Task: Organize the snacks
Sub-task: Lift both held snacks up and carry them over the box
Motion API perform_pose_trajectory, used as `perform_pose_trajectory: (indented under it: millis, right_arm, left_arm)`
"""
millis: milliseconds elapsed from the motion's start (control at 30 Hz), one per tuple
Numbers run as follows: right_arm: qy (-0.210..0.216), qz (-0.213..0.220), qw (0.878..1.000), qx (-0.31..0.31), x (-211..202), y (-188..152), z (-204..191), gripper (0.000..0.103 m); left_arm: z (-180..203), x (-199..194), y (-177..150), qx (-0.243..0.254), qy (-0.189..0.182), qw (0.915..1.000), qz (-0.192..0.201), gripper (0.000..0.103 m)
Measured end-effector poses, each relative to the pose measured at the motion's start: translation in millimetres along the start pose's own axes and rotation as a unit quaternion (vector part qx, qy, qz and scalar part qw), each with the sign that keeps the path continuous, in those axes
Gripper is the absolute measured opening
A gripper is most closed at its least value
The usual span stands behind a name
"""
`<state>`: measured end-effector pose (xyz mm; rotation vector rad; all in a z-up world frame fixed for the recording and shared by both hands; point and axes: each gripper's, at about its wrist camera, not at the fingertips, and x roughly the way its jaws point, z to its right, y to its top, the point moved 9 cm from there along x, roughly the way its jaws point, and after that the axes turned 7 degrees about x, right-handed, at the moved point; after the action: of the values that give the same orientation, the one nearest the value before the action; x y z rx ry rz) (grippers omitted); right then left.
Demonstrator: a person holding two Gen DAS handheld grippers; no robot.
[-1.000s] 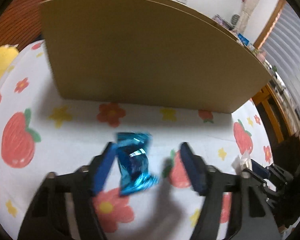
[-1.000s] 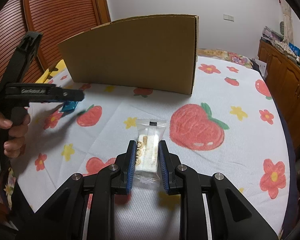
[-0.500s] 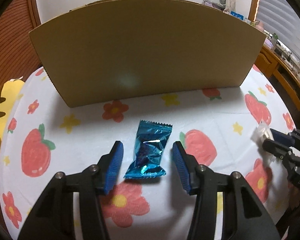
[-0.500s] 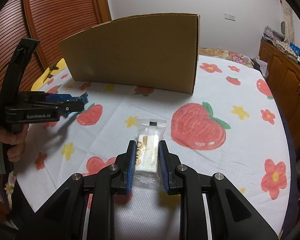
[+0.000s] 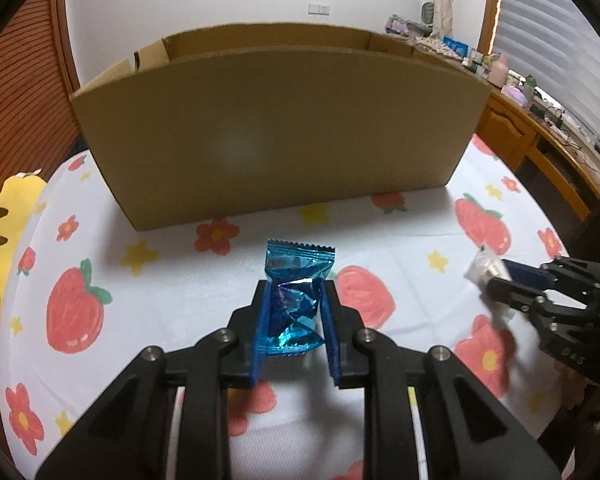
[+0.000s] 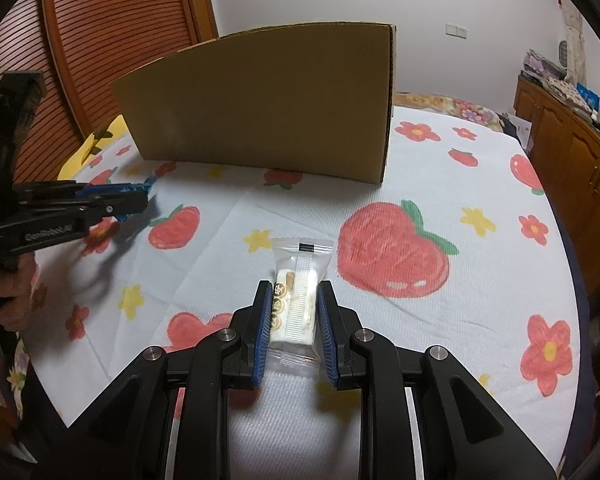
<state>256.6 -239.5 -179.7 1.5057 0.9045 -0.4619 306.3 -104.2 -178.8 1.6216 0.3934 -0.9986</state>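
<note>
Before the box [image 5: 276, 136], the left gripper [image 5: 294, 322] clamped the blue packet [image 5: 296, 300] between its pads; the right gripper [image 6: 294, 320] clamped the clear snack [image 6: 298, 296].

Blue snack wrapper [image 5: 296, 300] glossy crinkled foil; cardboard box [image 5: 276, 136] matt; tablecloth [image 6: 440, 184] ribbed printed cloth.

Cardboard box [image 5: 276, 136] interior hidden (near wall blocks it).

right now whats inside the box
Only bare inner walls near the rim of the box show from the left wrist view. Its front wall hides the floor and any contents.
</note>
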Motion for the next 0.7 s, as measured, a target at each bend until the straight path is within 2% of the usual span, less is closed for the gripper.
perform_pose_trajectory:
  millis: [333, 567, 700]
  right_arm:
    - [-0.014, 0.005, 1.0, 0.001, -1.5, -0.3, 0.4, 0.02]
    - [-0.038, 0.017, 0.999, -0.014, -8.5, 2.4, -1.2, 0.02]
    - [-0.049, 0.027, 0.998, -0.023, -28.3, 3.6, -7.0, 0.02]
  left_arm:
    - [9.7, -40.8, 6.2, 0.015, -0.002, 0.9991, 0.04, 0.022]
    - [21.5, -89.3, 21.1, 0.028, -0.005, 0.9963, 0.082, 0.022]
    - [26.6, -126.5, 30.9, 0.036, -0.003, 0.993, 0.113, 0.022]
